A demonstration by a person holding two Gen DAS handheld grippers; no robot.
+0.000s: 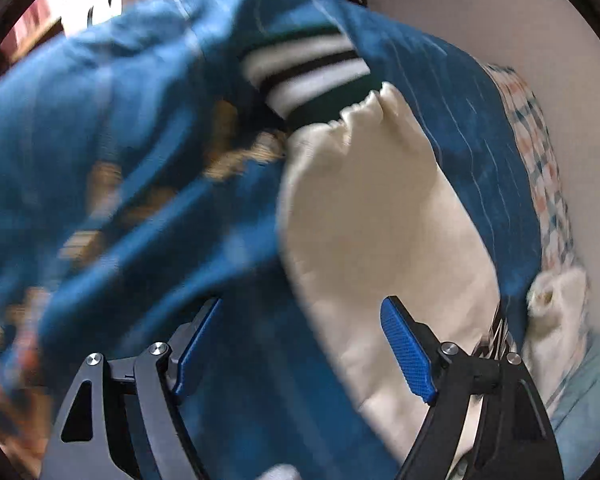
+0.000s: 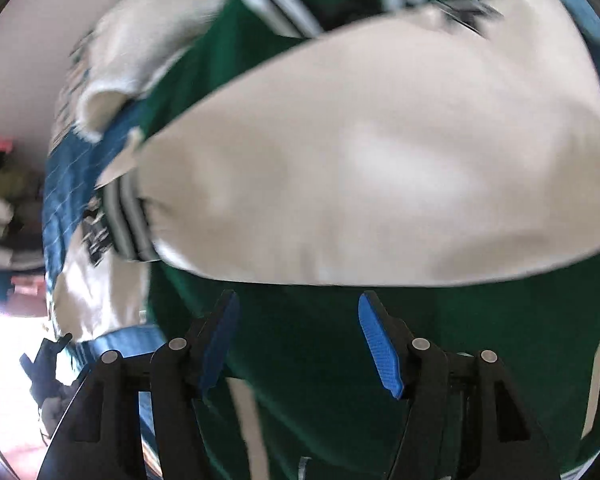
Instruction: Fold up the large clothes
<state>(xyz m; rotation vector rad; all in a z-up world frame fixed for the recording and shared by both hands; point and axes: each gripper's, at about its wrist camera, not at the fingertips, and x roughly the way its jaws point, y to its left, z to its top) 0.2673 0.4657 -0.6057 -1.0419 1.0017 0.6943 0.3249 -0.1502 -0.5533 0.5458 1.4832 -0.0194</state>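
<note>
Jacket (image 2: 300, 360), green with cream sleeve (image 2: 380, 160), sprawls over blue cloth (image 1: 100, 120); left gripper (image 1: 300, 340) and right gripper (image 2: 298, 336) both gape apart, gripping nothing

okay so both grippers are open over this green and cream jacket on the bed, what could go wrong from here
1. Both views are blurred; the left hand-held gripper may close on the blue bedcover instead of the cream sleeve.
2. In the right wrist view, the right hand-held gripper hangs open over the green jacket body, with a sleeve draped across; grabbing there could bunch both layers.
3. The striped cuff lies loose and may flop out.
</note>
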